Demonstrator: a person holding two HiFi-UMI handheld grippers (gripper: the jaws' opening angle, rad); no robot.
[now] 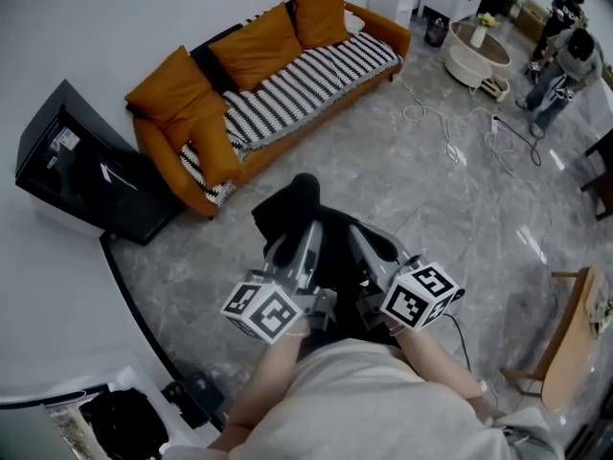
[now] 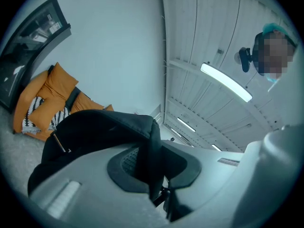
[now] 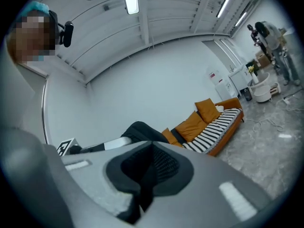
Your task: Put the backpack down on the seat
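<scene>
I hold a black backpack (image 1: 305, 220) up in front of me over the grey marble floor, both grippers gripping its top. My left gripper (image 1: 308, 242) is shut on a fold of the black fabric (image 2: 151, 146), which runs down between its pads. My right gripper (image 1: 362, 249) is shut on a black strap (image 3: 148, 172) of the same backpack (image 3: 141, 131). The seat, an orange sofa (image 1: 287, 99) with orange cushions and a black-and-white striped cover, stands ahead against the wall. It also shows in the left gripper view (image 2: 45, 103) and the right gripper view (image 3: 213, 125).
A black screen (image 1: 86, 166) leans at the wall left of the sofa. White cables (image 1: 450, 132) trail over the floor at the right. A round white table (image 1: 479, 51) and people (image 1: 565, 60) are at the far right. A wooden chair (image 1: 567, 353) stands near right.
</scene>
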